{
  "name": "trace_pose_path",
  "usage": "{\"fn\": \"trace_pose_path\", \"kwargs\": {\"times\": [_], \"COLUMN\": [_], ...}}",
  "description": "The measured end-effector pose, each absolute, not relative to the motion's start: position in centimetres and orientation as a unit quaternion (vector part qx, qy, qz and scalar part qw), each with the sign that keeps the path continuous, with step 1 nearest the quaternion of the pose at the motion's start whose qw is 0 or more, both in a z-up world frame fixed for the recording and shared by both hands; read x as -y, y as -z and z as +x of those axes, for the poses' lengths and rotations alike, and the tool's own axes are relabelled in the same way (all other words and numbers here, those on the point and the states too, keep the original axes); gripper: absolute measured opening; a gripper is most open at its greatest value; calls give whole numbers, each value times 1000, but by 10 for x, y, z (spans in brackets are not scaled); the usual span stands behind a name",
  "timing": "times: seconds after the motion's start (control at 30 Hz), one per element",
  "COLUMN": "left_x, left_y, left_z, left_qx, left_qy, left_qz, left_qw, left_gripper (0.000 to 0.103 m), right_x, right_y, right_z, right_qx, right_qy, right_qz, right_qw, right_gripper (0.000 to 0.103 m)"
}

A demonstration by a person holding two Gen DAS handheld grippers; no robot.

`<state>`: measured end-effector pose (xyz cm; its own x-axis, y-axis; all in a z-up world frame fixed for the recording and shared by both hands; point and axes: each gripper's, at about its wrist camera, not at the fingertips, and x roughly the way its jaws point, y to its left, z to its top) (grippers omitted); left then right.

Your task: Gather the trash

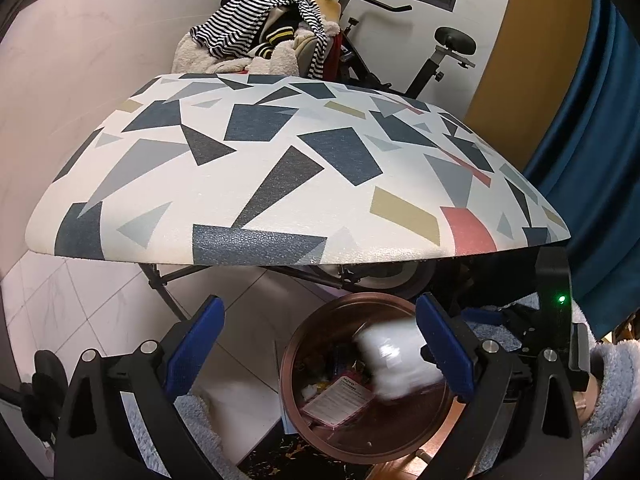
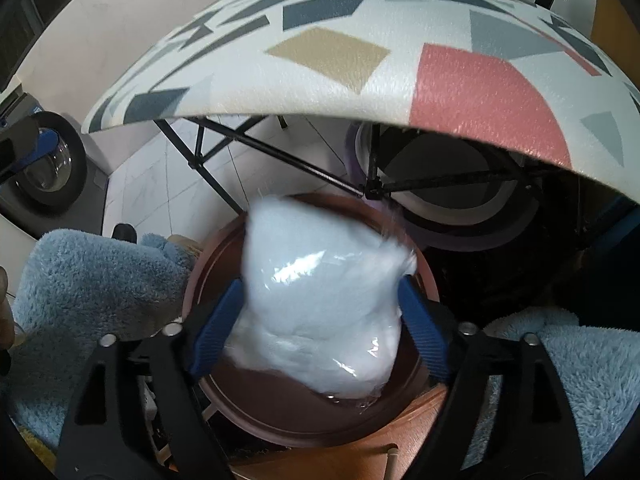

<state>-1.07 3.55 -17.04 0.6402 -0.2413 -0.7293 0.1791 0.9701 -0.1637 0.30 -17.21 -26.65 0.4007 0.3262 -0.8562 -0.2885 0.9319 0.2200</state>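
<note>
A round copper-brown trash bin (image 1: 304, 344) stands on the floor below the table's front edge, with paper scraps and wrappers inside; it also shows in the right wrist view (image 2: 216, 264). A white plastic-wrapped bundle (image 2: 320, 304) sits between the blue pads of my right gripper (image 2: 320, 320), right over the bin's mouth, motion-blurred. The pads touch its sides, but I cannot tell whether they still grip it. In the left wrist view the bundle (image 1: 394, 356) appears blurred above the bin. My left gripper (image 1: 320, 344) is open and empty, above the bin's left side.
A table with a geometric-patterned top (image 1: 280, 168) overhangs the bin, on black folding legs (image 2: 224, 148). Behind it are an exercise bike (image 1: 440, 60) and a chair piled with clothes (image 1: 260, 36). Fluffy blue sleeves (image 2: 92, 276) flank the right gripper. White tiled floor (image 1: 100, 300) lies at left.
</note>
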Motion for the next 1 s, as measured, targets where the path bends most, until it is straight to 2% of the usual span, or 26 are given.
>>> {"fn": "trace_pose_path", "kwargs": {"times": [0.43, 0.63, 1.0], "left_x": [-35, -27, -3], "left_y": [151, 104, 11], "left_z": [-16, -10, -4], "left_qx": [-378, -322, -225], "left_qy": [106, 103, 83], "left_qz": [-29, -4, 48], "left_qw": [919, 941, 970], "left_gripper": [94, 96, 97], "right_x": [181, 193, 218], "right_y": [245, 198, 78], "right_z": [2, 14, 34], "right_qx": [-482, -430, -330], "right_qy": [-156, -143, -125], "right_qz": [24, 11, -18], "right_qw": [862, 891, 935], "right_gripper": [97, 97, 97]}}
